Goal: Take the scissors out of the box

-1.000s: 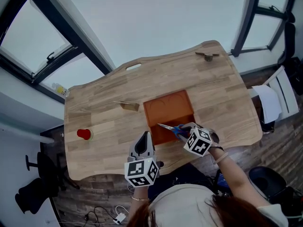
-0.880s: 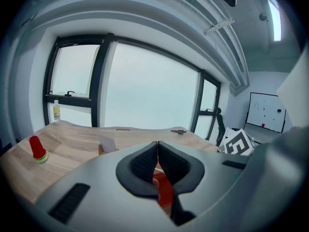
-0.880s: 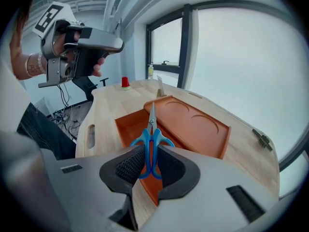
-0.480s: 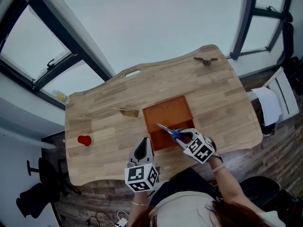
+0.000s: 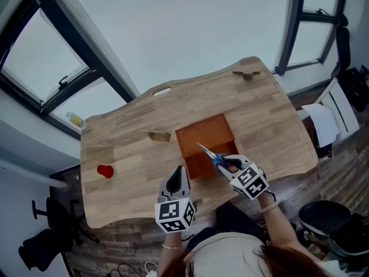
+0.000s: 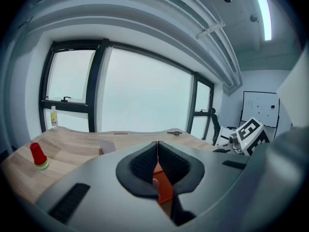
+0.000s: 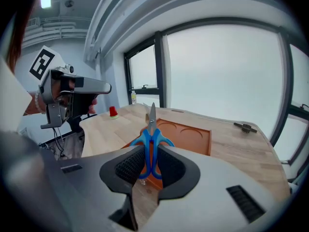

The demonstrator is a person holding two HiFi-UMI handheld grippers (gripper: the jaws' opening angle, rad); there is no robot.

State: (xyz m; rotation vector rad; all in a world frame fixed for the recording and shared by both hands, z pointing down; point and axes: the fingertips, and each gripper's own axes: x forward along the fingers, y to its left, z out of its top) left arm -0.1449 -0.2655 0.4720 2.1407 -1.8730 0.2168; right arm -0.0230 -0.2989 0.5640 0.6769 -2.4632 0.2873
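My right gripper [image 7: 150, 164] is gripping the scissors [image 7: 151, 132] by their blue handles. The two pads are pressing on the loops from both sides, and the blades are pointing straight away from me, closed together. My left gripper [image 6: 157, 167] is carrying nothing. Its jaws are standing almost together, with only a thin slit between them through which a bit of orange is showing.

In the head view, the scissors [image 5: 211, 155] are hanging over the near part of the orange box [image 5: 203, 133], with the tip over its floor and the handles at its near wall. They are looking raised above the floor, not lying on it, so I am judging that the grasp is done and the lift is under way.

The scissors are not yet clear of the box. What is remaining, I think, is to bring them away from the box and set them on the wooden table [image 5: 132, 154]. My left gripper [image 5: 176, 182] is hovering just beside the box's near-left corner and is not helping.
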